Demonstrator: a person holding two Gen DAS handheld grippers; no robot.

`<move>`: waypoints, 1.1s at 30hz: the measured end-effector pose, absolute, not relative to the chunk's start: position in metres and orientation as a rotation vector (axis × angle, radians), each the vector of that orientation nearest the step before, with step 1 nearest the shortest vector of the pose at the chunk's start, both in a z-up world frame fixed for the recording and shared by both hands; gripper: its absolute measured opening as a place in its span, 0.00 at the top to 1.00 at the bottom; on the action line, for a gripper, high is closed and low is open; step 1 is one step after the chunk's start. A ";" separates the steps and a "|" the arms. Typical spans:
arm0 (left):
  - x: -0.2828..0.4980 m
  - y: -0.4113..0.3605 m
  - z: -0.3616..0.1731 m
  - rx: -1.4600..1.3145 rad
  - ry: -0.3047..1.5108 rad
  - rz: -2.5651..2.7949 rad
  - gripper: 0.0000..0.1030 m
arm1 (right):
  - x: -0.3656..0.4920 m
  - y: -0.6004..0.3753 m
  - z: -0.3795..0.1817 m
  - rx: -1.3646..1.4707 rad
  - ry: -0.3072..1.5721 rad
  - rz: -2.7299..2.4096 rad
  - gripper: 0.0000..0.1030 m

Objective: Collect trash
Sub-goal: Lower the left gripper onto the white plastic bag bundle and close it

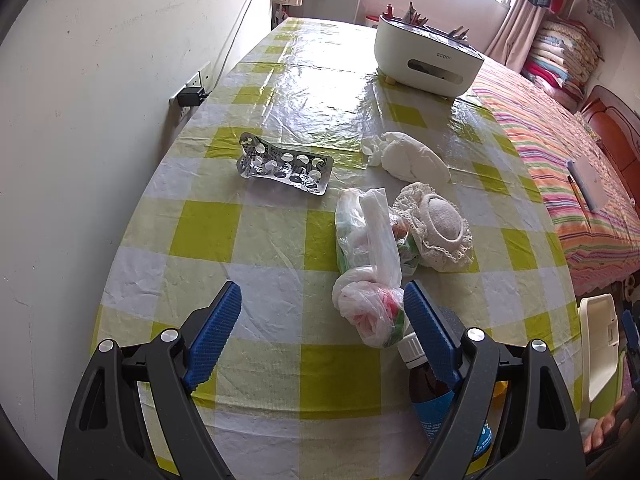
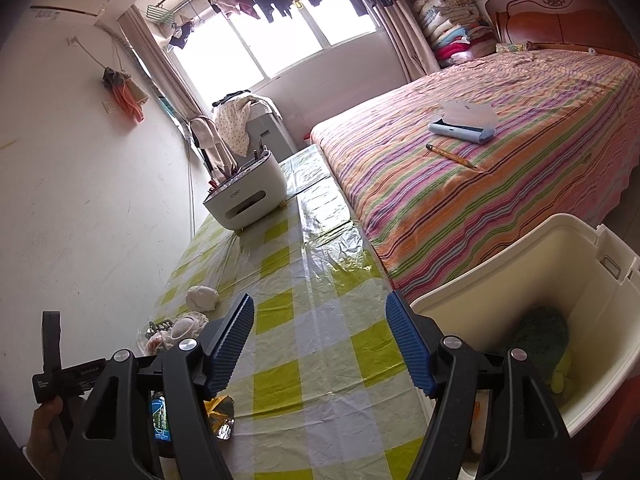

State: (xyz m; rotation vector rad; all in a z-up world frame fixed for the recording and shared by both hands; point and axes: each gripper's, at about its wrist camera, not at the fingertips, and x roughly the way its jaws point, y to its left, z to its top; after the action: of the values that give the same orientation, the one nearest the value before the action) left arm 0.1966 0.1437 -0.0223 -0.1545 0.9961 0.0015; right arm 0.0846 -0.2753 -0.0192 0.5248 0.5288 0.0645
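Hovering low over the checked surface (image 1: 280, 240), the left gripper (image 1: 322, 312) holds its ribbed blue pads spread wide, pinching nothing. Landmark is the knotted plastic bag (image 1: 370, 280), thin, crinkled and translucent, with red and green bits showing through. Left of the bag and farther back lies a used blister pack (image 1: 284, 166), silvery foil with punched round pockets, slightly curled. Behind the bag sits a crumpled white tissue (image 1: 408, 156), soft and lumpy. Just right of the bag, touching it, rests a round lace-edged cloth piece (image 1: 434, 226) with a grey padded centre. In front of the bag, a brown bottle (image 1: 432, 384) with a white ribbed cap and blue label lies partly behind the gripper's right finger.

The right gripper (image 2: 320, 340) is likewise spread and empty, raised above the surface edge. Beneath its left finger lies crumpled gold foil (image 2: 220, 416). At its right stands a cream plastic bin (image 2: 520, 264), smooth-walled, with something fuzzy and green inside. A striped bed (image 2: 480, 160) runs alongside.
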 end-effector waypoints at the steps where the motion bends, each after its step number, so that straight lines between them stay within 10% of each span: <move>1: 0.199 0.147 -0.022 -0.174 0.996 0.004 0.20 | 0.086 -0.271 -0.020 0.517 0.535 0.073 0.35; 25: 0.213 0.141 -0.047 -0.368 1.106 -0.091 0.20 | 0.099 -0.231 -0.028 0.425 0.608 0.113 0.35; 33: 0.225 0.124 -0.062 -0.267 1.158 -0.083 0.36 | 0.098 -0.227 -0.028 0.416 0.613 0.136 0.35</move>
State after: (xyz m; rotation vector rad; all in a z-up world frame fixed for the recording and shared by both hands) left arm 0.2247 0.1239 -0.0617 -0.2671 1.1582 -0.0834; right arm 0.0980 -0.2273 -0.0282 0.4162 0.6132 0.1358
